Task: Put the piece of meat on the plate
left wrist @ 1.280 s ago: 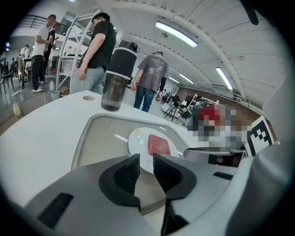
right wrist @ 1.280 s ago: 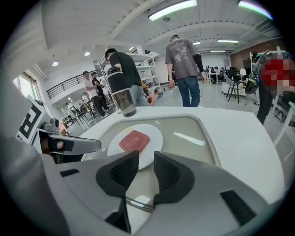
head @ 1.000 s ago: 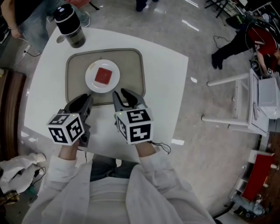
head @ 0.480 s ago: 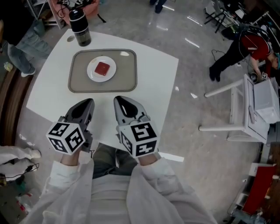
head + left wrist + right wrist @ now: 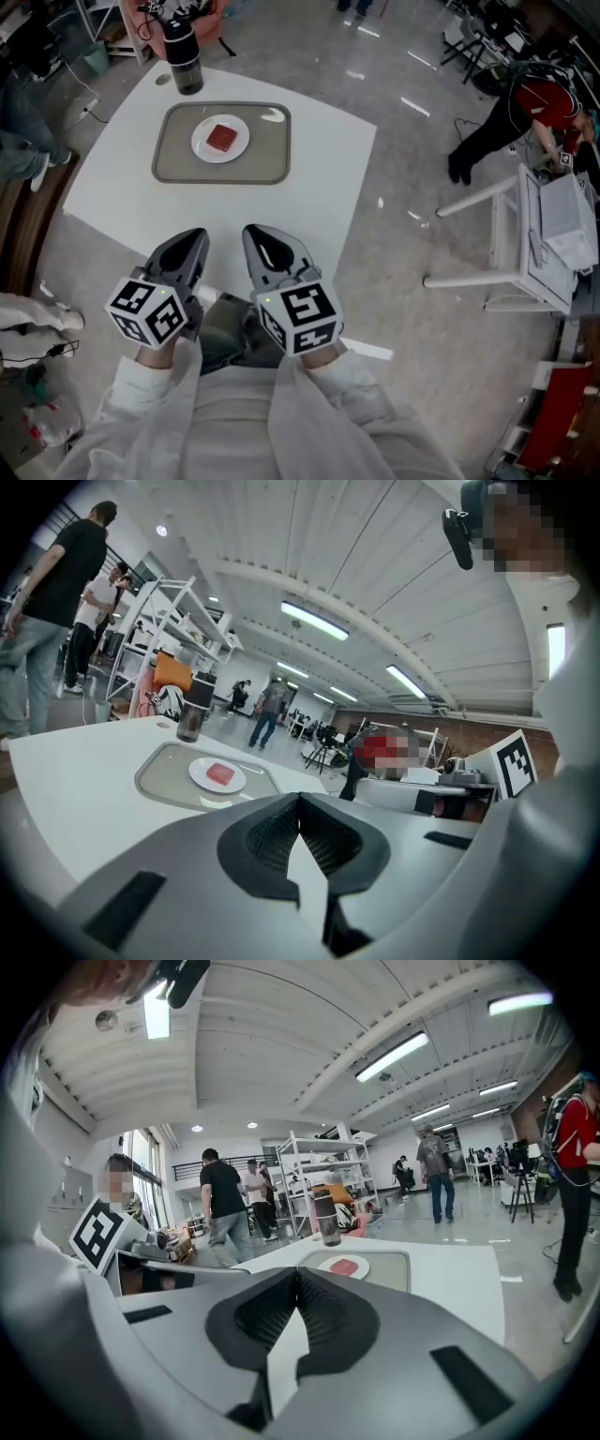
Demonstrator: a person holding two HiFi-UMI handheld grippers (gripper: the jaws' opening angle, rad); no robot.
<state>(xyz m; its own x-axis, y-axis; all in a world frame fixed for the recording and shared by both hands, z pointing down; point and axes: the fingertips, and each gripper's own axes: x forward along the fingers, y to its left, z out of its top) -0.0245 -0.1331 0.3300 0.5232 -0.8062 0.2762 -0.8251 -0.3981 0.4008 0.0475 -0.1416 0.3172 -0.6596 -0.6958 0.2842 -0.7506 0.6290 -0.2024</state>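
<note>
Head view | red meat [image 5: 222, 138] on white plate [image 5: 200, 143] | plate in tray [image 5: 264, 156]

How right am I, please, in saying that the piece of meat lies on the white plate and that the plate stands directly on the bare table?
Nearly right. The piece of meat does lie on the white plate, but the plate stands in the grey tray, not directly on the bare table. The head view shows this.

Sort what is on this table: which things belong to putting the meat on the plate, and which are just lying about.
Belongs to the job: piece of meat, already on the white plate; left gripper and right gripper, both shut and empty.
Just lying about: grey tray under the plate; dark bottle beyond the tray.
</note>
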